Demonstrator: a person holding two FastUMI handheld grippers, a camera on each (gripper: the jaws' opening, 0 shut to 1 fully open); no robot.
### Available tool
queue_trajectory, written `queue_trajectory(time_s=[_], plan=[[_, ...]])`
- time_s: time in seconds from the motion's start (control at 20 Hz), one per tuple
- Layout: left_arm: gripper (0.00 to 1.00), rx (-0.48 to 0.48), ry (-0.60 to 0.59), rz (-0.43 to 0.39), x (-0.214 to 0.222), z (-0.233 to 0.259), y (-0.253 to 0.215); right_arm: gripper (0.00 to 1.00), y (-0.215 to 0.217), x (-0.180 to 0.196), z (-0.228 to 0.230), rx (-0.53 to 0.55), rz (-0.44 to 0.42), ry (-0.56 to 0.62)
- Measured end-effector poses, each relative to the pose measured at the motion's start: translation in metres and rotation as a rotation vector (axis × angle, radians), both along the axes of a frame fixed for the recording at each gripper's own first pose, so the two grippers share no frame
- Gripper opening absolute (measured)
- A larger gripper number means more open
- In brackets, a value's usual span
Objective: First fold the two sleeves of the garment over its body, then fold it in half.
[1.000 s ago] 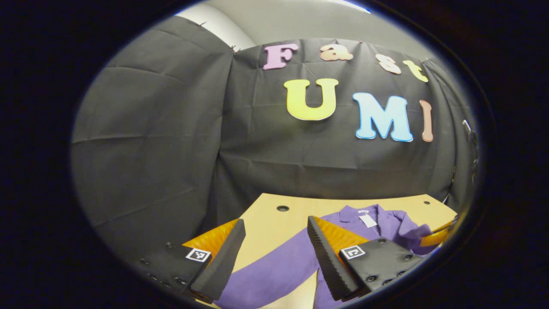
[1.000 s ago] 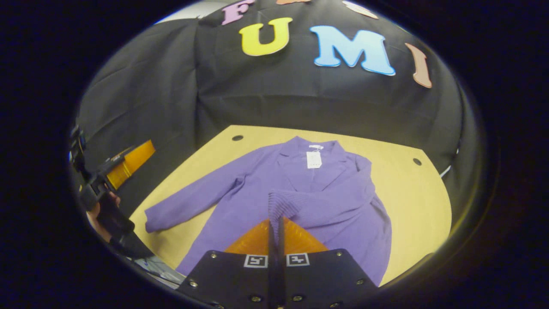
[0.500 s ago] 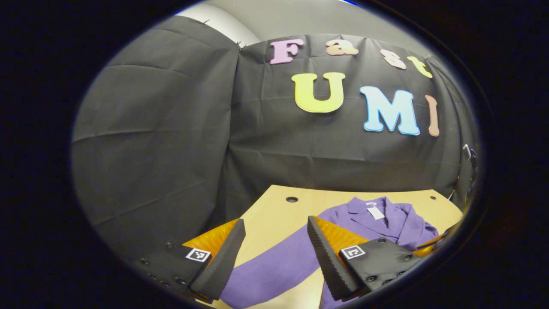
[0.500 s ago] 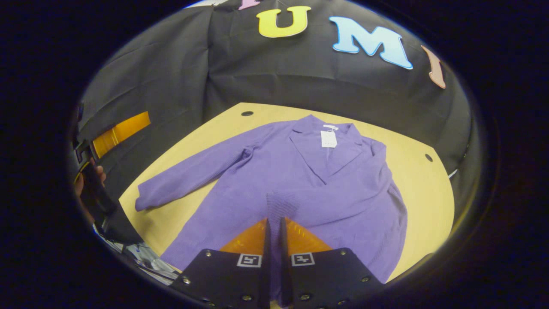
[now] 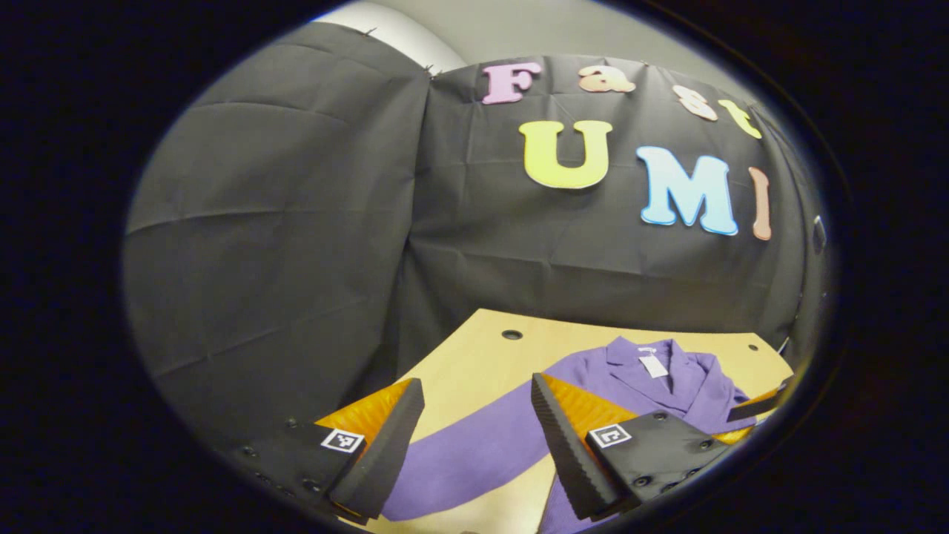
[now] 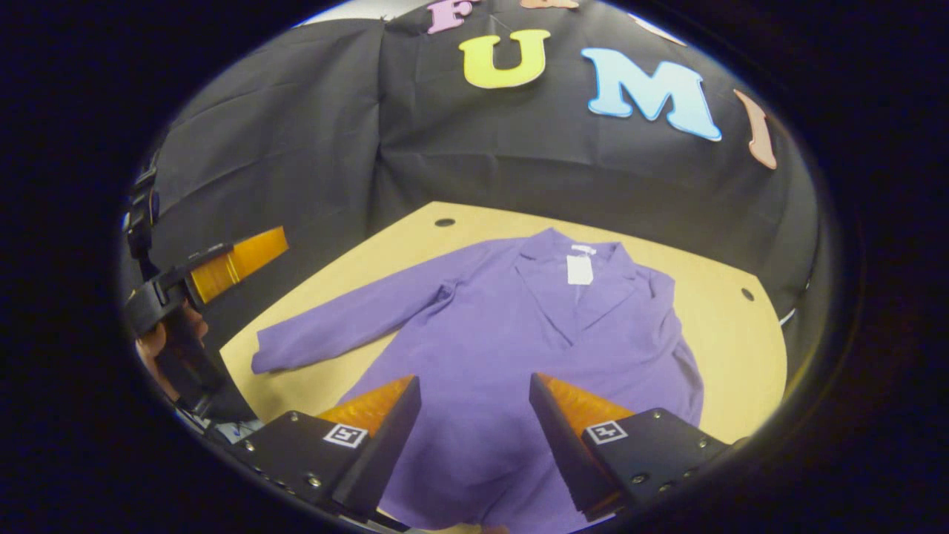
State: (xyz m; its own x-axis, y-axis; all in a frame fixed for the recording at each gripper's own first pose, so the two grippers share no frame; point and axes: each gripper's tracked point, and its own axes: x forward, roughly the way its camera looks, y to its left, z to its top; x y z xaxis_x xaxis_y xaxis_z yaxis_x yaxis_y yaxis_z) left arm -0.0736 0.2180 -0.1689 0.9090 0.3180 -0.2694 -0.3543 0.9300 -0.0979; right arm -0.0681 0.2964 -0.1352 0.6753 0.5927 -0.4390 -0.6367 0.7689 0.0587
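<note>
Purple garment point(image 6: 511, 348), one sleeve point(image 6: 348, 330) outstretched, two grippers spread.

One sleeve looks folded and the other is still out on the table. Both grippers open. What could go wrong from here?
1. The folded sleeve lies loose across the jacket body with the right gripper open above it; tugging the garment may shift that fold.
2. The left gripper straddles the outstretched sleeve mid-length, not at the cuff, so a grasp there may leave the cuff trailing.
3. The cuff lies near the table edge and might slide off.
</note>
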Motion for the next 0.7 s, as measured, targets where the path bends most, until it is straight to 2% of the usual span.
queue_trajectory(time_s=[0.2,0.45,0.7], plan=[[0.94,-0.076,0.080,0.135,-0.008,-0.034,0.013,0.91,-0.008,0.007,0.033,0.017,0.000,-0.095],[0.96,-0.150,0.202,0.351,-0.033,-0.080,0.048,0.91,-0.012,0.007,0.051,0.046,0.031,-0.110],[0.94,-0.233,0.317,0.493,-0.053,-0.128,0.075,0.91,-0.020,0.016,0.047,0.039,0.035,-0.095]])
